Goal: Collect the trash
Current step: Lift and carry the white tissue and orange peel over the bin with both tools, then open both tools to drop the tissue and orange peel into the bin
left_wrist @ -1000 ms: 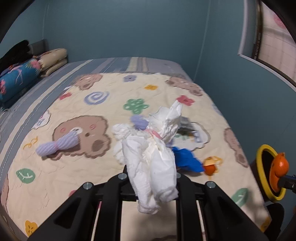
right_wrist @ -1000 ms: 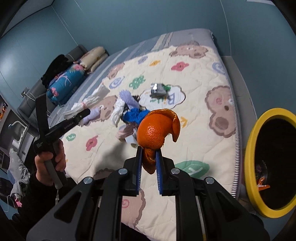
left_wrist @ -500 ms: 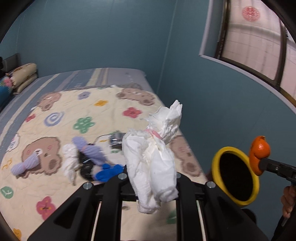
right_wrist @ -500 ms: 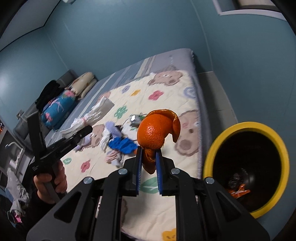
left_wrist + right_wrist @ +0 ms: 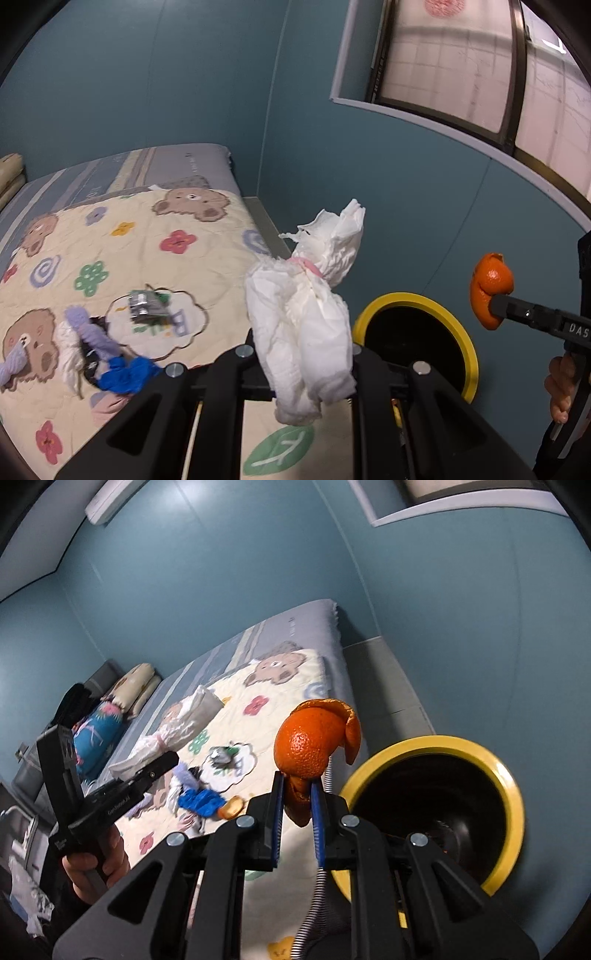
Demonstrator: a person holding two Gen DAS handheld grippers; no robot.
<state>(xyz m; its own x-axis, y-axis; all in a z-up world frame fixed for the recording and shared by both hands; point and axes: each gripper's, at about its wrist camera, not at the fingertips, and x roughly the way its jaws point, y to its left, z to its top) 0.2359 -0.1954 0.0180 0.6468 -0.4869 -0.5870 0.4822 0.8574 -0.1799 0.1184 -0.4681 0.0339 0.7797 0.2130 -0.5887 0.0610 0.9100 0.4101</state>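
Beside the yellow-rimmed bin [image 5: 513,797], right tongs [image 5: 298,805] pinching orange peel [image 5: 314,746], left tongs [image 5: 299,363] clamping crumpled tissue [image 5: 306,314].

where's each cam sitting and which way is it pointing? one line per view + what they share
Left wrist: on the left gripper, above the bed, facing the yellow-rimmed bin; own fingers clamp white tissue; right gripper and hand at right.
Right wrist: on the right gripper, facing the bin; blue pads pinch orange peel; left gripper and hand at left.
Shared: bin, bed, peel, tissue, blue wad.
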